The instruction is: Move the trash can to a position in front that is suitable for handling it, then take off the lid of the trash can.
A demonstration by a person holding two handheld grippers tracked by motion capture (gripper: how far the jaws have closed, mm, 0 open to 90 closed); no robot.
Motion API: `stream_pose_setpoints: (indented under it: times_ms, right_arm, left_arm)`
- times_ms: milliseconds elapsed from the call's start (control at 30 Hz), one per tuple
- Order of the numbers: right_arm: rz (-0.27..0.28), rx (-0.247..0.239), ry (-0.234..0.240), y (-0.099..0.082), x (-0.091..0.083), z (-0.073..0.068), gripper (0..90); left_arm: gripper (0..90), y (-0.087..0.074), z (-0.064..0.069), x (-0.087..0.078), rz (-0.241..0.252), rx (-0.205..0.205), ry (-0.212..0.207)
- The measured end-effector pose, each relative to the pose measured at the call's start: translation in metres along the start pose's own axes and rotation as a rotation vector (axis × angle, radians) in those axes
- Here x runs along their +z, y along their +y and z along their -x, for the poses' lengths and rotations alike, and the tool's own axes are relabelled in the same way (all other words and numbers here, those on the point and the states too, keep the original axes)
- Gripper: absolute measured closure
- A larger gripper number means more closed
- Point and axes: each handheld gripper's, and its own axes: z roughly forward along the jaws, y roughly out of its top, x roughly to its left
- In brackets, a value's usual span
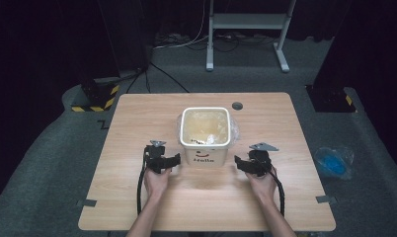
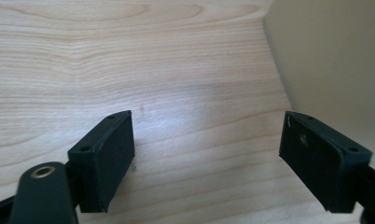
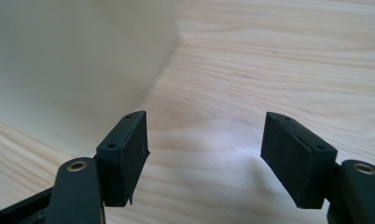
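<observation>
**Claws flank the bin, nothing gripped**

My left claw point(image 1: 163, 162) and right claw point(image 1: 252, 164) sit wide, empty, either side of the cream bin point(image 1: 205, 143) at mid-bench point(image 1: 137, 123). I judge that suits a two-sided approach.

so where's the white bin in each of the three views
High view: white bin at the table's middle, between the two grippers.
Left gripper view: its pale wall at upper right, beyond the right jaw.
Right gripper view: its pale wall at upper left.
Shared landmark: the wooden table.
</observation>
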Motion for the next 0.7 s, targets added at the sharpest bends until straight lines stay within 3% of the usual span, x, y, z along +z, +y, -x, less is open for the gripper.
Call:
stream_pose_setpoints:
  times_ms: [67,300,400,500,700]
  right_arm:
    - [-0.011,-0.011,-0.037,-0.004,-0.005,0.009,32.5]
    - [-0.012,-0.014,-0.093,-0.015,-0.016,0.028,32.8]
    - [-0.021,-0.005,-0.114,-0.021,-0.020,0.038,32.7]
    - [-0.017,0.014,-0.143,-0.029,-0.026,0.049,32.7]
    - [-0.006,-0.004,-0.178,-0.034,-0.029,0.054,32.2]
  left_arm:
    - [18.5,-0.003,-0.003,-0.005,0.012,-0.008,-0.007]
    - [18.3,-0.011,-0.009,-0.008,-0.003,0.006,-0.003]
    - [18.7,-0.011,-0.009,-0.010,-0.010,0.024,0.008]
    - [21.7,-0.011,-0.009,-0.012,-0.003,0.024,-0.007]
    - [23.6,-0.012,-0.010,-0.013,-0.013,0.041,-0.025]
